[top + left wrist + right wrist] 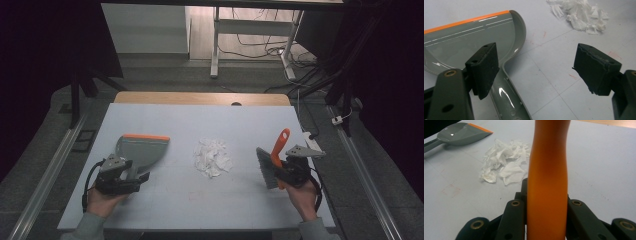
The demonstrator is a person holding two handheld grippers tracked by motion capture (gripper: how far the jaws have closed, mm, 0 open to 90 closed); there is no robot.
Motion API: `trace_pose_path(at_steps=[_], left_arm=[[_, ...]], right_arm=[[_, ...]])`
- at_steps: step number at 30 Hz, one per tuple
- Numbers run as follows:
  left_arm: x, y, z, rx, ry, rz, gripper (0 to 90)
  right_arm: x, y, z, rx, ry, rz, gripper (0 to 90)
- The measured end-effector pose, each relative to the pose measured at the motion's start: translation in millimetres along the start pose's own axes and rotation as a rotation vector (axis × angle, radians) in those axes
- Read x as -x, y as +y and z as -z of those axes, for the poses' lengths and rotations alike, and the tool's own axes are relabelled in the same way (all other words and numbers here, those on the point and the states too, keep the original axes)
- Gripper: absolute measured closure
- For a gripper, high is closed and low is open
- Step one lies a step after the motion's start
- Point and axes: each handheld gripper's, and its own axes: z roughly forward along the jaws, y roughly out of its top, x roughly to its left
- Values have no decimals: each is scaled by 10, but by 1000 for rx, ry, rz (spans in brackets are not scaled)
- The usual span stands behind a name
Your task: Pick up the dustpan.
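Paper scraps (pixel 212 157), white and crumpled, lie in a loose heap on the pale bench (pixel 200 122), and everything else is placed here by that heap.

To the left of the heap lies the grey dustpan (pixel 140 150), flat on the bench, its orange lip on the far edge and its handle running back toward the person. The left gripper (pixel 137 179) hangs over that handle. In the left gripper view its fingers (pixel 484 68) are spread wide: one stands over the handle where it meets the pan (pixel 469 47), the other stands well off to the side above bare bench, and neither presses the handle. The heap (pixel 580 15) shows beyond them, apart from the pan's rounded corner.

To the right of the heap, about as far off as the dustpan, the right gripper (pixel 280 175) holds a hand brush (pixel 272 160). Its orange handle points up and away from the person, and the grey bristles face the heap, near it but apart from it. In the right gripper view the orange handle (pixel 547 182) rises straight between the fingers, which pinch it from both sides. The scraps (pixel 505 166) lie beyond, with the dustpan (pixel 459 133) farther off behind them.
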Motion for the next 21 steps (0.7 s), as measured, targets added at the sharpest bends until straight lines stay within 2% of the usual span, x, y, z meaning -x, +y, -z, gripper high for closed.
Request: trace_pose_path(at_steps=[21], left_arm=[[5,23,7,-5,4,9,209]], right_arm=[[0,6,30,9,-2,-1,763]])
